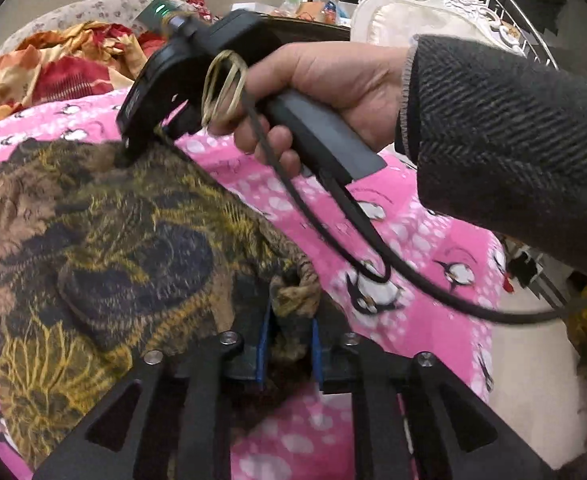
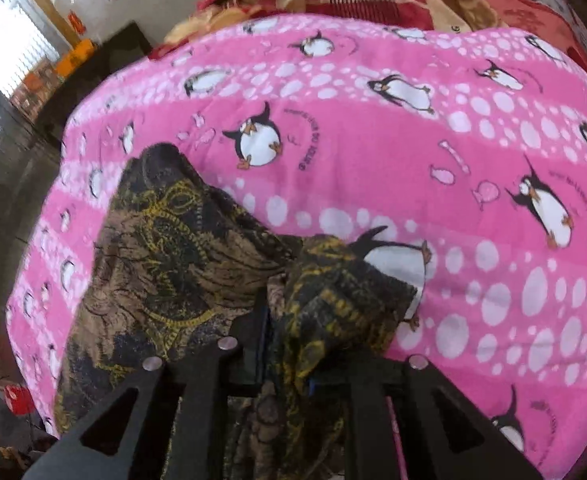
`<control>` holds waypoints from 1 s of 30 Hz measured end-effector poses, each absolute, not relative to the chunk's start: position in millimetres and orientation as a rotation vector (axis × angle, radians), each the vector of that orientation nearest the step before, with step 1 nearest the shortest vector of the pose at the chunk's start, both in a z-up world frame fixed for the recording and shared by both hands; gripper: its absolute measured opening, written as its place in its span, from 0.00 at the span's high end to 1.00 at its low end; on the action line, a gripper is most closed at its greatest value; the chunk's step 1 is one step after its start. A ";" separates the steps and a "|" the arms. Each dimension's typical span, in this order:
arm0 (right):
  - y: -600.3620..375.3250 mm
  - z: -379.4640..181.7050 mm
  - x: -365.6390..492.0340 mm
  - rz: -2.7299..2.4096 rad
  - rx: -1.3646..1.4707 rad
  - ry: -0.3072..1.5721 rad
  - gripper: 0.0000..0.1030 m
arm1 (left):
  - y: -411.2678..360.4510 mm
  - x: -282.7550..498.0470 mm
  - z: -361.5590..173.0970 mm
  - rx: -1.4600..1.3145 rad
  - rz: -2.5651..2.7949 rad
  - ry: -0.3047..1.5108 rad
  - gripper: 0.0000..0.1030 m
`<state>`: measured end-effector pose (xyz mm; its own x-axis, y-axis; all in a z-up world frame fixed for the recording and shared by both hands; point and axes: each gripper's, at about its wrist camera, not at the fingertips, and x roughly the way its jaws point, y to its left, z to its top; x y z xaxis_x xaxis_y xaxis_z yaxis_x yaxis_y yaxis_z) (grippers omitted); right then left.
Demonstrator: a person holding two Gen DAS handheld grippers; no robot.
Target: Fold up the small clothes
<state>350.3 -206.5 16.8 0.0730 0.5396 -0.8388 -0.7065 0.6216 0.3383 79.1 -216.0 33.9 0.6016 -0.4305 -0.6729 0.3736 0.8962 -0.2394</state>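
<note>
Garment [image 1: 105, 240] brown, yellow-patterned (crumpled, pinched).

Even, moderately bright indoor light is recorded in both views. Daylight glare is noted at a window [image 2: 9, 56], upper left of the right wrist view. Motion blur softens edges. Strong fisheye curvature and dark vignetted corners are observed.

Brown-gold patterned garment [image 1: 105, 240], pink penguin blanket [image 2: 373, 140]

Small garment [image 1: 105, 240]: brown cloth, black and yellow paisley-like print. Spread, rumpled, over pink penguin-print blanket [image 1: 433, 240]. One corner bunched and lifted at near edge; another corner raised at far side. Partly folded, creased.
</note>
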 end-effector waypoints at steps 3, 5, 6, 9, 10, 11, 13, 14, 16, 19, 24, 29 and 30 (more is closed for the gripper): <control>-229.1 36.4 343.9 0.901 -0.117 1.109 0.77 | -205.7 59.3 44.6 -0.109 -0.482 0.827 1.00; -252.9 57.0 326.0 0.905 -0.085 1.041 0.74 | -187.8 40.6 58.4 -0.122 -0.459 0.806 1.00; -263.1 66.3 315.6 0.910 -0.078 1.013 0.73 | -175.8 30.8 66.3 -0.129 -0.439 0.790 1.00; -284.0 89.9 268.1 0.966 -0.125 0.925 0.73 | -136.8 6.9 82.1 -0.136 -0.304 0.721 0.97; -287.0 93.6 248.4 0.995 -0.155 0.895 0.73 | -124.2 7.1 81.3 -0.147 -0.253 0.718 0.97; -286.9 95.1 227.4 1.027 -0.191 0.865 0.73 | -114.1 10.7 75.9 -0.159 -0.208 0.732 0.97; -281.4 89.1 191.4 1.063 -0.263 0.824 0.73 | -102.7 23.6 56.1 -0.210 -0.151 0.800 0.98; -276.5 76.9 174.0 1.052 -0.313 0.824 0.73 | -100.5 28.8 43.3 -0.224 -0.148 0.851 1.00; -272.5 43.0 160.1 1.007 -0.381 0.892 0.73 | -100.2 27.8 19.1 -0.255 -0.148 0.916 1.00; -286.0 9.4 147.1 0.947 -0.342 0.867 0.71 | -103.8 19.0 21.8 -0.236 -0.168 0.898 1.00; -293.0 32.6 161.3 0.904 -0.239 0.974 0.73 | -79.9 35.8 47.3 -0.272 -0.164 0.847 1.00; -268.3 74.7 190.4 0.757 -0.164 0.892 0.73 | -62.3 96.0 67.6 -0.282 -0.092 0.775 1.00; -260.6 75.5 200.4 0.734 -0.146 0.897 0.73 | -59.5 105.3 63.2 -0.269 -0.065 0.788 1.00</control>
<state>200.4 -260.6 75.5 0.4016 0.5200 -0.7539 -0.6365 0.7503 0.1786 105.3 -59.5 63.2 0.7049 -0.1580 -0.6915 -0.0422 0.9638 -0.2633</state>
